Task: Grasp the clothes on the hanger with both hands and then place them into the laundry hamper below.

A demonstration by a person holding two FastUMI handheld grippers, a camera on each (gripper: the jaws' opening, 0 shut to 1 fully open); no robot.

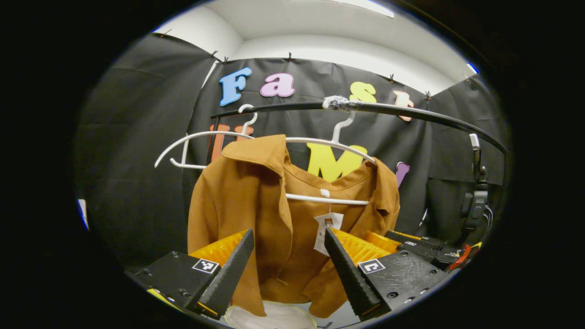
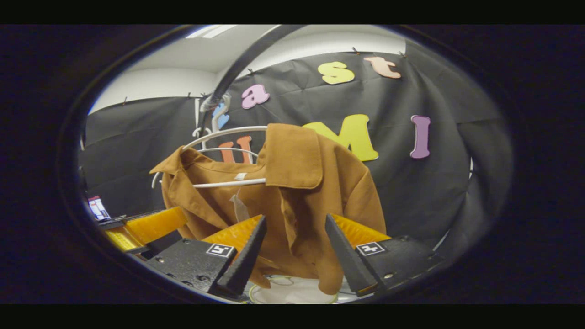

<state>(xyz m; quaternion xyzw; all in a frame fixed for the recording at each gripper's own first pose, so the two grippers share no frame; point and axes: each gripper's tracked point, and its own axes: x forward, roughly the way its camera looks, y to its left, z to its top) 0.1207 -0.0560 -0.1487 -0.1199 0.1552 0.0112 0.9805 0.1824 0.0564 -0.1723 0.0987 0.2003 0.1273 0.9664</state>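
Item: brown jacket [image 1: 256,201], hung on a white hanger [image 1: 338,146] from the black rail [image 1: 411,112]; a paper tag [image 1: 327,228] dangles inside the open collar. Position: the jacket hangs straight ahead of both grippers, its long axis vertical, hem down toward the white hamper rim [image 1: 274,315] directly under the jacket. A 2nd white hanger [image 1: 192,141] hangs bare on the rail beside the jacket. Left gripper [image 1: 288,256]: fingers spread apart, nothing between them, aimed at the jacket's front placket below the tag; cloth appears just beyond the tips, contact not confirmed. Right gripper [image 2: 292,249]: fingers likewise spread and empty, facing the jacket's shoulder and front panel [image 2: 315,192] from the other side; in the same view the left gripper's body [image 2: 137,228] appears beside the jacket's far flank. Judgement: both grippers look about equally near the jacket, 1 per side; the coming move probably needs each to advance a little and pinch the cloth, then lift it off the hanger before lowering toward the hamper.
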